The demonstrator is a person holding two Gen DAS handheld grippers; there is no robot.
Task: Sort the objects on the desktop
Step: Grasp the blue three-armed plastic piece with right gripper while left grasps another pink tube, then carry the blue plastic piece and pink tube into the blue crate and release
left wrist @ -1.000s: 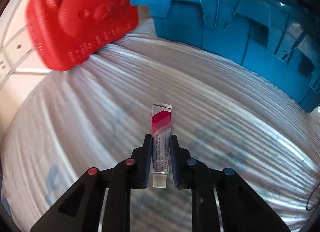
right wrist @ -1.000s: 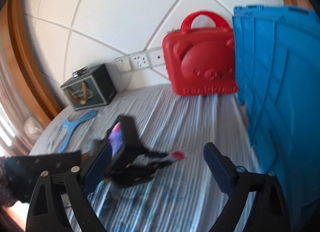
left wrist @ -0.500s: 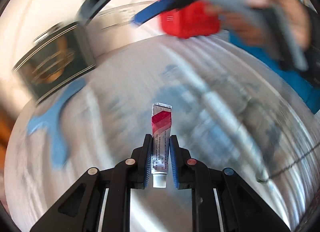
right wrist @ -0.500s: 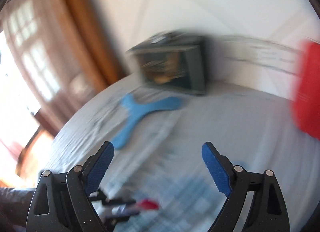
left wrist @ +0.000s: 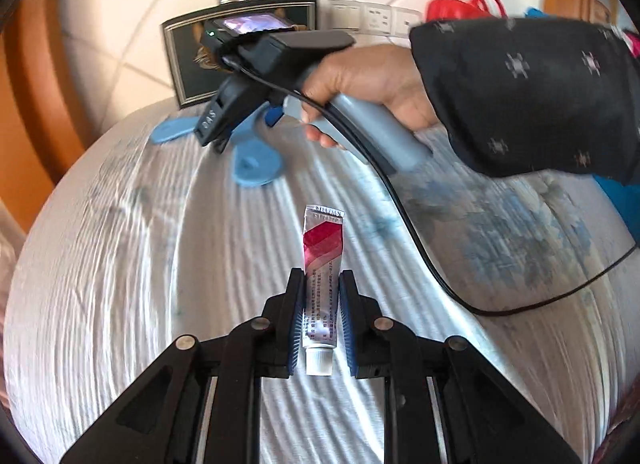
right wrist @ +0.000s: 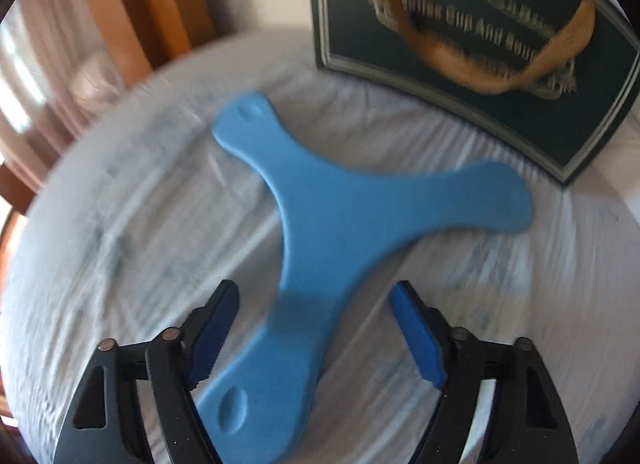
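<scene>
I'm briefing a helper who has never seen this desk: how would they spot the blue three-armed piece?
Find the dark green gift box standing at the back by the wall. On the white cloth just before it lies the blue three-armed piece, flat, one arm between the open right gripper. Nothing else there is blue and three-armed.

The right gripper [right wrist: 314, 334] stands wide open astride 1 arm of the 3-armed blue boomerang [right wrist: 340, 232], just before the dark box [right wrist: 472, 43].
</scene>
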